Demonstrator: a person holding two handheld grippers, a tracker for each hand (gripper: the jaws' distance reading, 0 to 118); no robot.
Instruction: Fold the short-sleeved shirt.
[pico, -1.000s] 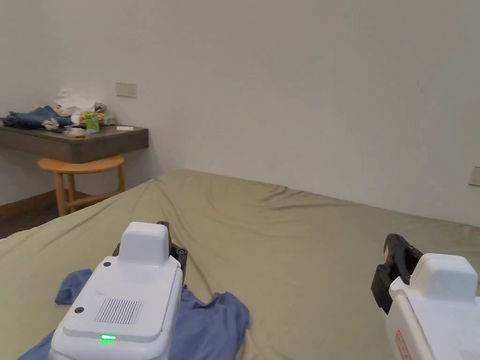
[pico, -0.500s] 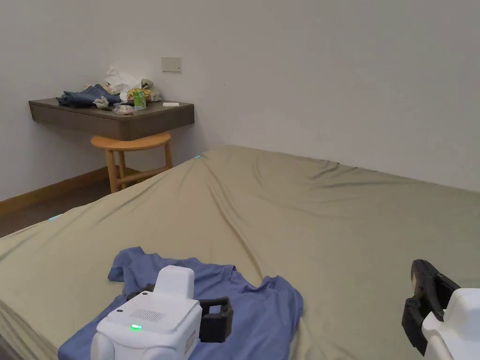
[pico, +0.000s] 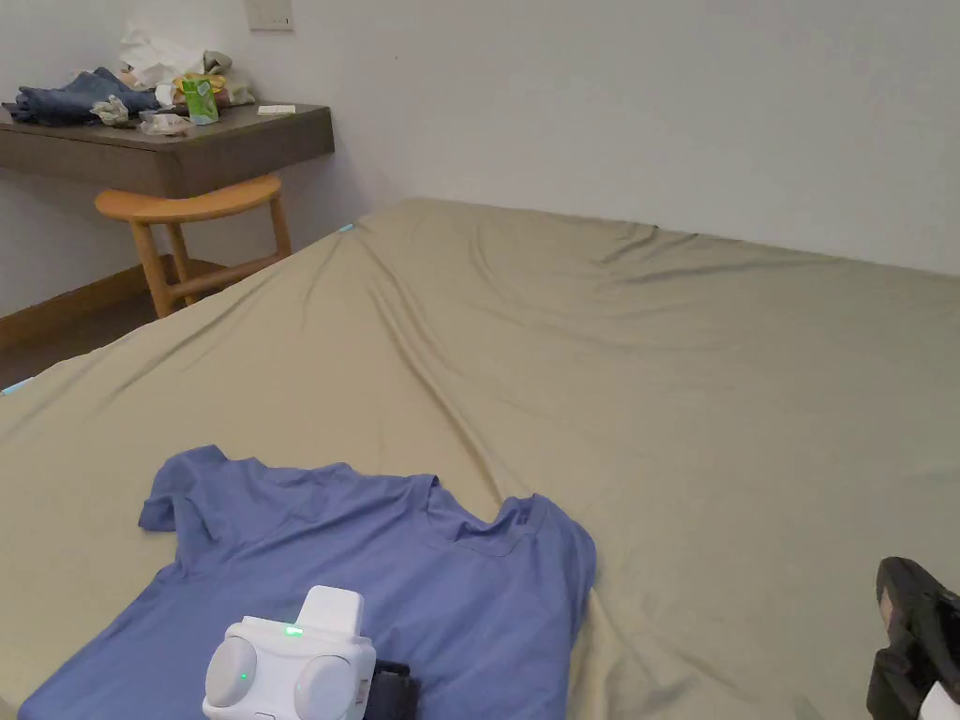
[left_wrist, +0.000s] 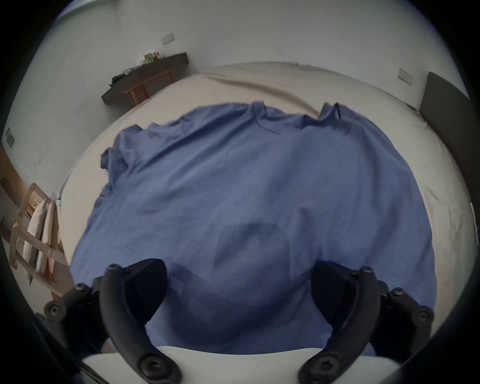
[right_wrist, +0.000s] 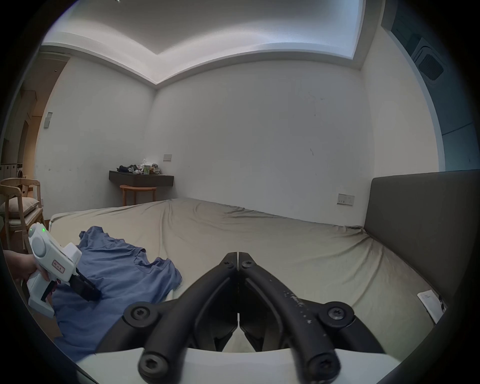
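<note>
A blue short-sleeved shirt lies spread on the bed, collar toward the far wall. One sleeve sticks out at the left; the right side is bunched at the edge. My left gripper hovers just over the shirt's lower middle, jaws wide open with nothing between them. Its white body shows at the bottom of the head view. My right gripper is shut on nothing, held over bare sheet to the right of the shirt.
The bed's olive sheet stretches wide and wrinkled beyond the shirt. A wall shelf with clutter and a wooden stool stand at far left. A grey headboard bounds the right; a chair stands at left.
The head camera has tilted down, so more of the shirt shows. My left gripper has come lower and nearer over the shirt's body. The right gripper stays off to the right.
</note>
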